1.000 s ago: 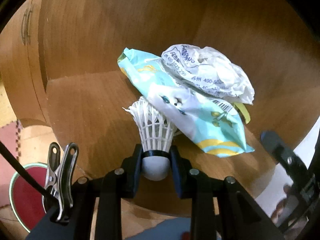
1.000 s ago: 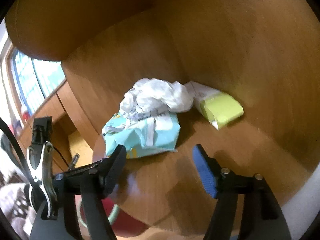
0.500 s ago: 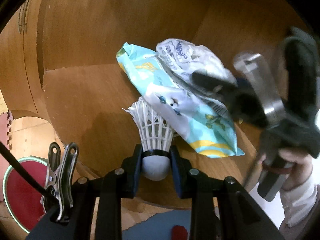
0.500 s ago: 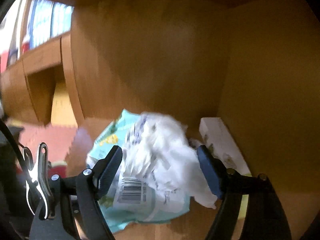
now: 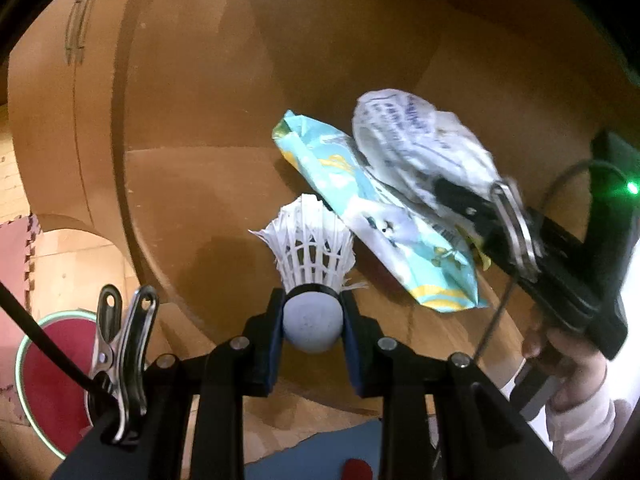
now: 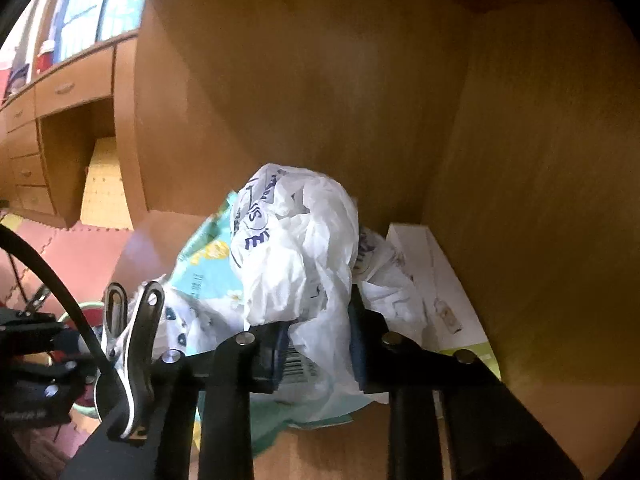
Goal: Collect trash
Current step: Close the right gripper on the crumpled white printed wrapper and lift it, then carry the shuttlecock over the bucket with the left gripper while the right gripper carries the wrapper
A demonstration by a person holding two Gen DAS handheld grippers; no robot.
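In the left wrist view, your left gripper (image 5: 312, 322) had its jaws closed narrowly on the grey cork of a shuttlecock (image 5: 311, 258), whose white feathers fanned out away from the camera above the wooden shelf (image 5: 192, 208). Just beyond the feathers lay a light blue snack wrapper (image 5: 380, 220), and on top of it a crumpled white plastic bag (image 5: 416, 144) with blue print. Your right gripper (image 5: 452, 196) reached in from the right edge, blurred, its tip at that white bag; your right hand (image 5: 560, 348) and a pale sleeve showed below it. Down at the lower left, on the floor, stood a red bin (image 5: 52, 364) with a pale green rim. In the right wrist view, your right gripper (image 6: 318, 344) had just been closing, and its jaws were pressed in narrowly on the crumpled white plastic bag (image 6: 296, 248), which bulged up above the blue pads. Under and to the left of the bag lay the light blue snack wrapper (image 6: 204, 276). To the right, against the shelf's side wall, lay a flat white box (image 6: 432, 276) with a yellow-green end, touching the bag's edge. Drawers (image 6: 64, 88) and a window showed at the upper left.
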